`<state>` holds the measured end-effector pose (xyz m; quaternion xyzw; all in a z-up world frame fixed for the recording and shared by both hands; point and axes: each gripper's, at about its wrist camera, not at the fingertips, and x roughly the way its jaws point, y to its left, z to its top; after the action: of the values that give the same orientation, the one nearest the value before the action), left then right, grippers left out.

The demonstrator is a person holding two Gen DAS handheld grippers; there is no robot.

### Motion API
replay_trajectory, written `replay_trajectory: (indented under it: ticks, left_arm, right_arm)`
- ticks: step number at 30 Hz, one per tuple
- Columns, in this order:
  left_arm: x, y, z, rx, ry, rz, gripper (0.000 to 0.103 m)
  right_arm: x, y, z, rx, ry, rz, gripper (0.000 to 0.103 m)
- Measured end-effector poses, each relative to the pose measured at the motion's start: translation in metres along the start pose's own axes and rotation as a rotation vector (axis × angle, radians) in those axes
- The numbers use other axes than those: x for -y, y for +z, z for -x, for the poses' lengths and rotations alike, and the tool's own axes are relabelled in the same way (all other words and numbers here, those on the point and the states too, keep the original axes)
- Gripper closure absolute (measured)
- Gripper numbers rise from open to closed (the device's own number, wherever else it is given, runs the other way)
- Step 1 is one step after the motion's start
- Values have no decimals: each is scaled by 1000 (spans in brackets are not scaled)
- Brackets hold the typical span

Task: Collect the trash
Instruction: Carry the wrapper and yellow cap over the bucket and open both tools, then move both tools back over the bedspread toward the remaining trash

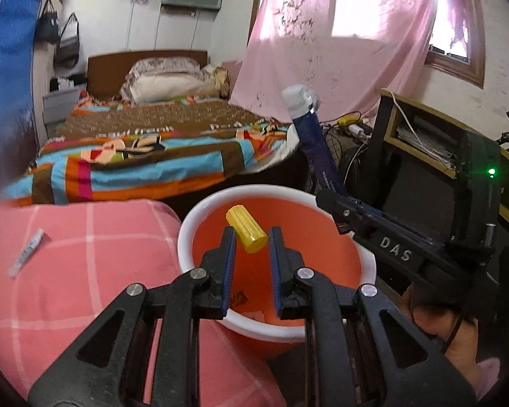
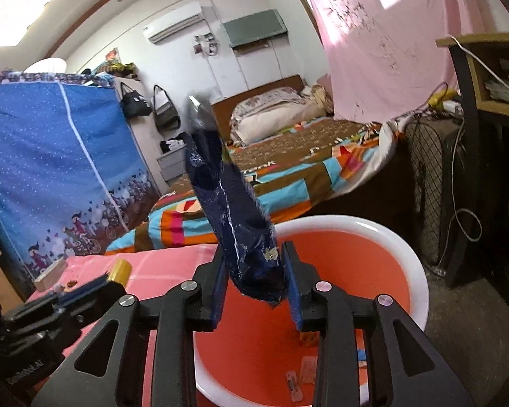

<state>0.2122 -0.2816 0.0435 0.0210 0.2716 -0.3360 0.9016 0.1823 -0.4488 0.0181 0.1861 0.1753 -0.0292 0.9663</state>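
Note:
An orange trash bin with a white rim (image 1: 200, 210) stands beside a pink checked cushion. My left gripper (image 1: 251, 237) is over the bin; a yellow cap (image 1: 247, 229) sits between its fingertips, which stand slightly apart, so it looks loose. My right gripper (image 2: 254, 264) holds a dark blue wrapper (image 2: 230, 203) upright over the bin rim (image 2: 420, 291). The wrapper also shows in the left wrist view (image 1: 314, 142), sticking up from the right gripper (image 1: 332, 203). Small scraps (image 2: 295, 386) lie on the bin's floor.
A silver sachet (image 1: 25, 252) lies on the pink cushion (image 1: 85, 271). A bed with a striped cover (image 1: 146, 156) is behind. A blue fabric wardrobe (image 2: 51, 169) stands left, a dark desk with cables (image 2: 475, 135) right.

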Motion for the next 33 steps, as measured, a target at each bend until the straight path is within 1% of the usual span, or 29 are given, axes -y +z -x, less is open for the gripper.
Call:
replay_trajectory:
  ticks: [5, 7, 11, 16, 18, 20, 22, 25, 27, 28, 29, 30, 32, 33]
  left_arm:
    - [-1, -3, -10, -53, -23, 34, 80]
    - [-2, -4, -11, -60, -28, 41, 79]
    - [-4, -5, -8, -60, -23, 52, 74]
    - [-15, -4, 4, -21, 10, 92, 65]
    - [-22, -2, 11, 6, 34, 115, 60]
    - [-29, -1, 19, 36, 61, 130, 58]
    - [-36, 0, 29, 72, 102, 138, 55]
    - [-50, 2, 47, 130, 168, 155, 47]
    - [-60, 2, 60, 171, 215, 170, 36]
    - [-64, 2, 64, 185, 231, 175, 32]
    - [-70, 1, 73, 212, 265, 182, 24]
    - [-73, -1, 77, 227, 283, 186, 17]
    - [-85, -5, 94, 283, 340, 197, 9]
    - [-91, -7, 100, 300, 355, 201, 4]
  right_arm:
    - [4, -1, -3, -27, -9, -21, 73]
    - [5, -1, -3, -30, -13, -24, 73]
    - [4, 0, -3, -29, -20, -27, 69]
    - [1, 2, -3, -15, -21, -22, 65]
    - [-4, 4, -1, 6, -17, -10, 62]
    - [-12, 6, 2, 36, -6, 9, 59]
    - [-20, 8, 5, 63, 7, 28, 58]
    - [-36, 10, 8, 109, 25, 64, 56]
    - [-46, 11, 11, 142, 33, 84, 47]
    - [-51, 12, 12, 160, 35, 91, 34]
    - [-54, 12, 13, 176, 40, 94, 25]
    - [-59, 13, 15, 198, 48, 97, 24]
    - [-70, 13, 17, 231, 59, 103, 22]
    - [-74, 13, 17, 242, 63, 107, 22]
